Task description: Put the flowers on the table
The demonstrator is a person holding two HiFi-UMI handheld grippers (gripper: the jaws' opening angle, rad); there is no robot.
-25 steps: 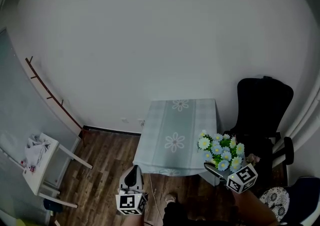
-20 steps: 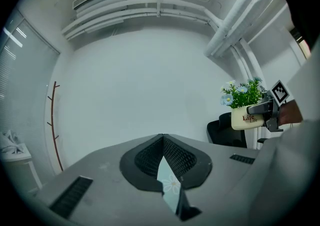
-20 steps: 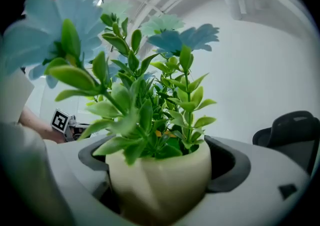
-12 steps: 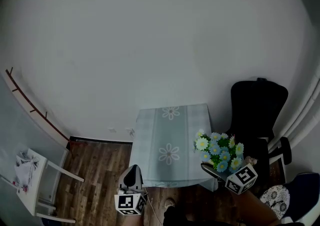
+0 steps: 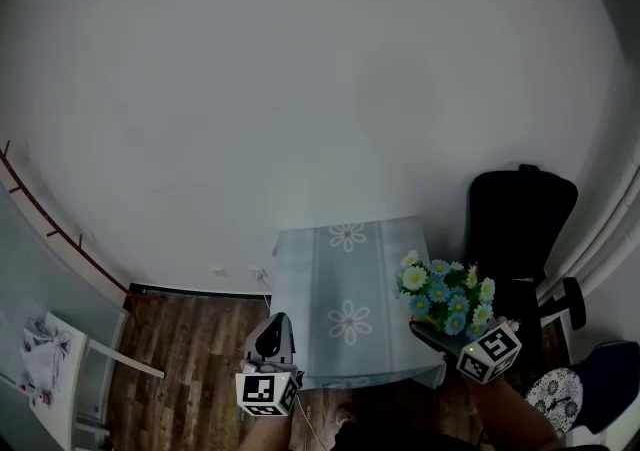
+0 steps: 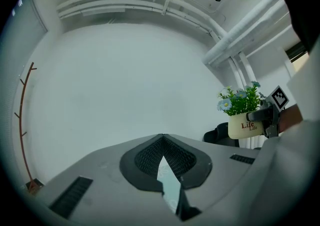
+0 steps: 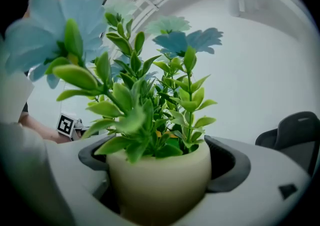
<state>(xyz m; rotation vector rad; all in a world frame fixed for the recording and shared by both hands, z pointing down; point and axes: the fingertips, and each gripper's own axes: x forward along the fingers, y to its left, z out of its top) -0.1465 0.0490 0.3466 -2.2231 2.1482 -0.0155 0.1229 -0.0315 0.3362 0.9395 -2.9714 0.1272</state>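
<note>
The right gripper is clamping its fingers around the cream round pot of blue and white flowers, holding it upright in the air by the 3 o'clock edge of the pale blue daisy-print worktop. Bare cloth is lying toward 9 o'clock. The left gripper is hovering at 6 o'clock, its fingers pressed together and empty.

Flowers between right gripper fingers: pale blue and white petals, yellow centres, bright green leaves. Pot between same fingers: cream, with red lettering on side in left gripper view. Right pads dark grey. Left gripper pads dark grey with fine mesh pattern, body light grey. Marker cube: white, black square pattern. Table beyond left fingertips: pale blue-green check cloth, white daisy motifs. Chair beyond right fingertips: black. Floor left of left fingers: dark brown wood planks.
</note>
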